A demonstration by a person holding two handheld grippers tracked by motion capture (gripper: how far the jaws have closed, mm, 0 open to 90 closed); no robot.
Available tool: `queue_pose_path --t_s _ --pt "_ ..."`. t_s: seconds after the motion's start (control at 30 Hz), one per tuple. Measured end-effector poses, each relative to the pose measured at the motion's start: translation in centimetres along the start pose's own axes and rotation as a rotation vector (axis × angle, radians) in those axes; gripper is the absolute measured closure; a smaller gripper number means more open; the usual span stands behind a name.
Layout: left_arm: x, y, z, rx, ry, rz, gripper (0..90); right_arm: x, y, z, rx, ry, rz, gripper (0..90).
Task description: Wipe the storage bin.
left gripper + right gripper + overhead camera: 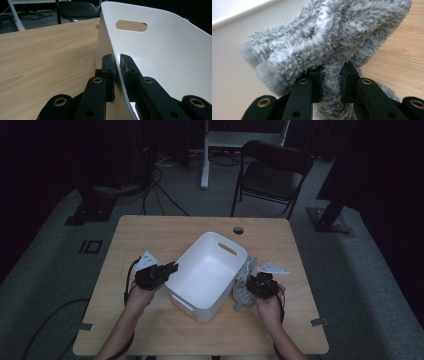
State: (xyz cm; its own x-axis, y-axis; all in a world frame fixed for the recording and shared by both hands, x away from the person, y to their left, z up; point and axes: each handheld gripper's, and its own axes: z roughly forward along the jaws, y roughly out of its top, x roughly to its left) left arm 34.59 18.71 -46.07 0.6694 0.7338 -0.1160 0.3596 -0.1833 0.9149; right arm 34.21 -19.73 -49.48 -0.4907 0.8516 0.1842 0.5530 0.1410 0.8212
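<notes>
A: Beside white bin (207, 275), right-hand wall: grey fluffy sock (243, 287) pinched by right gripper (257, 282), long axis along that wall.

B: Left gripper (170, 268)?

A: Clamped on opposite rim, steadying. Needs lift up and left over rim.

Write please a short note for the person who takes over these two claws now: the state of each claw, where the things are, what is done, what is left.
Left claw: shut on the white bin's side wall, one pad inside, one outside.
Right claw: shut on the grey fluffy cloth.
Places: the bin stands mid-table; the cloth is just outside the bin's right wall.
Done: both grips taken.
Left, probably: lift the cloth over the rim and let it go inside; the bin looks empty.
</notes>
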Motion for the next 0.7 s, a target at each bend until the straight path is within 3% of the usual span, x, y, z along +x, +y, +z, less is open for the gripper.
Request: queue_pose_path --t_s 0.17,0.3,0.5,0.7 --pt "0.0 0.0 0.0 0.005 0.002 0.006 82.3 -0.2 -1.4 1.6 0.049 -0.013 0.007 75.4" --pt "0.0 0.0 0.0 0.003 0.005 0.001 82.2 -0.2 -1.2 1.5 0.065 -0.009 0.018 75.4" --pt "-0.1 0.0 0.0 0.003 0.008 0.005 82.5 1.1 -0.1 -0.8 -0.016 0.031 -0.003 75.4" --pt "-0.1 0.0 0.0 0.003 -0.007 -0.001 82.5 1.5 -0.4 -1.2 -0.02 0.035 -0.015 75.4"
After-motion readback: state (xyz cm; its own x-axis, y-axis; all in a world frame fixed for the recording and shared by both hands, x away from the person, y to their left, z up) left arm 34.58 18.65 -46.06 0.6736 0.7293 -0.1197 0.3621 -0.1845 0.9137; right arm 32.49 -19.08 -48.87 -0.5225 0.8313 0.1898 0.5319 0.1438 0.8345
